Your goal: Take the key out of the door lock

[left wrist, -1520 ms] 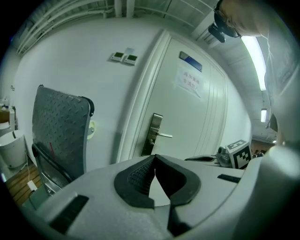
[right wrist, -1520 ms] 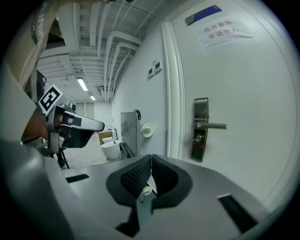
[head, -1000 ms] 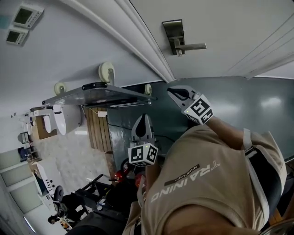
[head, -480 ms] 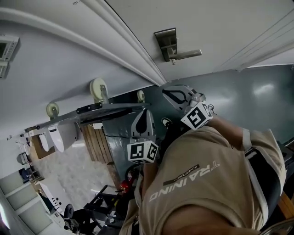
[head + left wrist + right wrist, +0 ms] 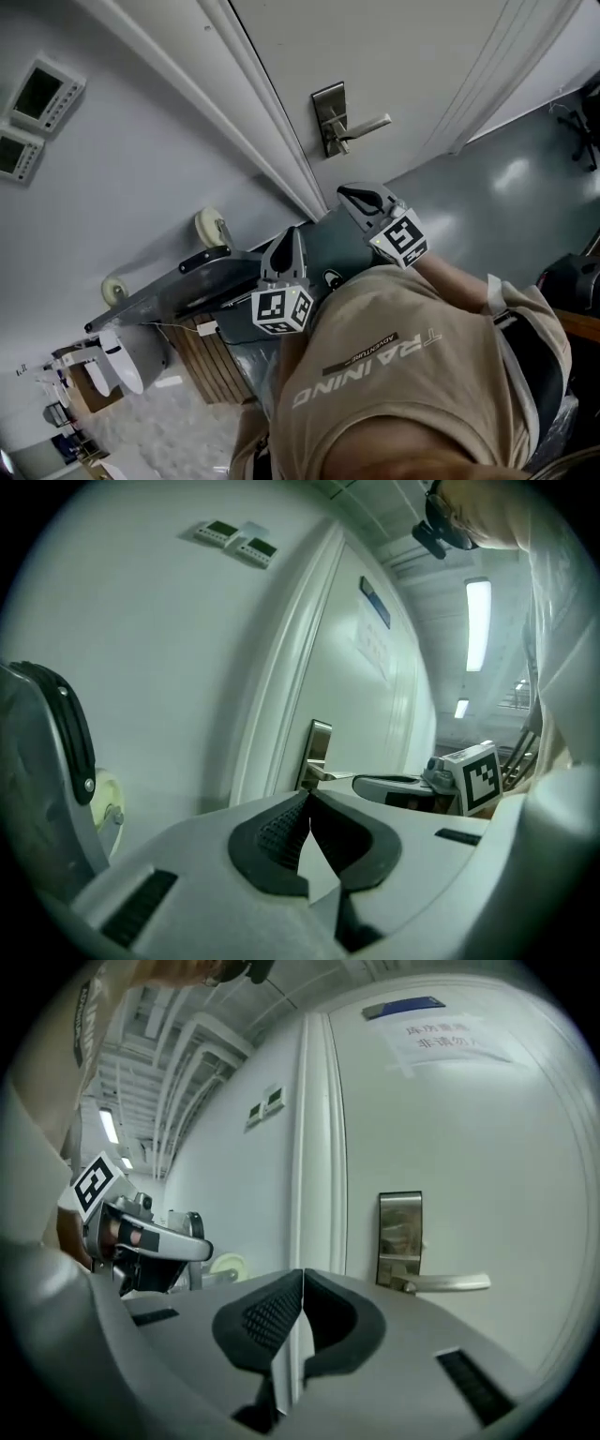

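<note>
My left gripper [image 5: 307,799] has its pads pressed together at the tips, with only a thin wedge of daylight lower down and nothing caught between them. I judge it is parked that way because it has no job yet. It points at the door frame [image 5: 281,682], and the lock plate [image 5: 317,752] sits just beyond and slightly right of its tips.

My right gripper [image 5: 302,1274] is closed too, pads meeting along a thin seam, and it carries nothing. Its tips line up with the door frame, while the lock plate stands ahead and off to the right of them, well apart. The lever handle [image 5: 450,1283] sticks out further right from the plate's lower end. In the head view the right gripper reaches closer to the door [image 5: 422,56] than the left one does, so I reckon it is the hand meant for the pull.

I cannot make out the key in any view. It ought to sit in the plate near the lever, but that area is too small to read. The task looks barely begun: I would need to swing the right jaws over, open them, and close in.
</note>
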